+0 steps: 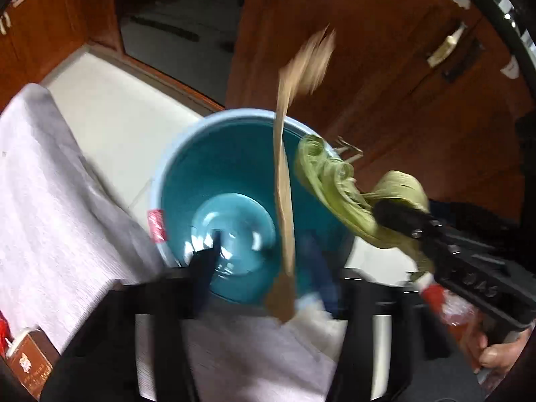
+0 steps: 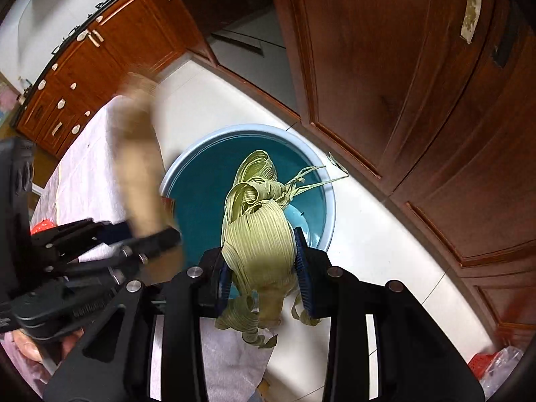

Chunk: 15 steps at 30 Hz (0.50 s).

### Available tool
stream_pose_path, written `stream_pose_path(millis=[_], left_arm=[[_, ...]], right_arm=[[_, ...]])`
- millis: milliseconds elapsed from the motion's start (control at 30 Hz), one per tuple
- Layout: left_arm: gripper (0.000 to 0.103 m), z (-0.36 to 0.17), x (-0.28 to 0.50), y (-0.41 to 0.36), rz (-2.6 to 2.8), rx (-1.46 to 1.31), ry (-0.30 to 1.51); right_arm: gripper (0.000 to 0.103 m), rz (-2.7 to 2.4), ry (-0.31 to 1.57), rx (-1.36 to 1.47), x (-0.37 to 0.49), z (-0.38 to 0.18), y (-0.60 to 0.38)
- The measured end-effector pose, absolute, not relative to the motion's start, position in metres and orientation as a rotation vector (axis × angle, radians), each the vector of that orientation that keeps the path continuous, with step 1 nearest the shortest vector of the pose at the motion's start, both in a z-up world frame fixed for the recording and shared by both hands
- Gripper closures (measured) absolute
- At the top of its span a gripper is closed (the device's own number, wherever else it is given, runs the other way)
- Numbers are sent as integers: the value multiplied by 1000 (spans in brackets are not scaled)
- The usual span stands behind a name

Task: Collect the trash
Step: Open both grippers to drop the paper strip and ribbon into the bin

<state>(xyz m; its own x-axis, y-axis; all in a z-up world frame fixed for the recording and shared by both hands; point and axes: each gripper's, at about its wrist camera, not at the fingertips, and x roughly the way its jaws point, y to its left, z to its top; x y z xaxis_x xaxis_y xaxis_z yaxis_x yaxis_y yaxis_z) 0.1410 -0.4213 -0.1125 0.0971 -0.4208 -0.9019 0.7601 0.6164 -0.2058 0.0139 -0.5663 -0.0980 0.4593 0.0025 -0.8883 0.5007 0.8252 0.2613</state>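
A blue bin (image 1: pixel 187 147) stands on the floor beside the table; it also shows in the right wrist view (image 2: pixel 330 201). My right gripper (image 2: pixel 263 264) is shut on a bundle of green corn husks (image 2: pixel 261 234) held above the bin; the same husks (image 1: pixel 335 181) and gripper (image 1: pixel 398 216) show in the left wrist view. A blurred tan husk strip (image 1: pixel 284 184) stands between my left gripper's (image 1: pixel 264 251) fingers over the bin; the jaws look apart. The strip (image 2: pixel 140 167) and left gripper (image 2: pixel 147 244) also show in the right wrist view.
A table with a pale cloth (image 1: pixel 50 201) lies left of the bin. Wooden cabinet doors (image 2: pixel 402 83) stand behind it. A brown box (image 1: pixel 30 365) sits at the table's left edge. Red-and-clear plastic trash (image 2: pixel 495 365) lies on the white floor (image 2: pixel 368 251).
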Motion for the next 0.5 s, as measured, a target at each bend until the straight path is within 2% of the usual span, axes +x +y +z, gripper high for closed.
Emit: stream_pose_path(millis=[167, 267, 333, 367, 400, 433, 500], left_arm=[[38, -109, 142, -411, -875, 368, 1158], [29, -103, 145, -394, -850, 368, 1155], [22, -97, 141, -387, -836, 360, 1151], [19, -95, 142, -380, -832, 356, 1150], [13, -90, 140, -376, -828, 350, 1143], [9, -85, 139, -372, -824, 346, 1134], [7, -78, 138, -363, -816, 338, 1115]], right_arm=[[71, -323, 1062, 534, 22, -102, -569], [68, -314, 1071, 532, 26, -105, -567], [54, -301, 1074, 536, 31, -107, -562], [34, -293, 1070, 547, 33, -107, -560], [25, -292, 1060, 554, 34, -105, -559], [25, -293, 1053, 554, 36, -102, -557], [25, -287, 1051, 549, 37, -97, -551]])
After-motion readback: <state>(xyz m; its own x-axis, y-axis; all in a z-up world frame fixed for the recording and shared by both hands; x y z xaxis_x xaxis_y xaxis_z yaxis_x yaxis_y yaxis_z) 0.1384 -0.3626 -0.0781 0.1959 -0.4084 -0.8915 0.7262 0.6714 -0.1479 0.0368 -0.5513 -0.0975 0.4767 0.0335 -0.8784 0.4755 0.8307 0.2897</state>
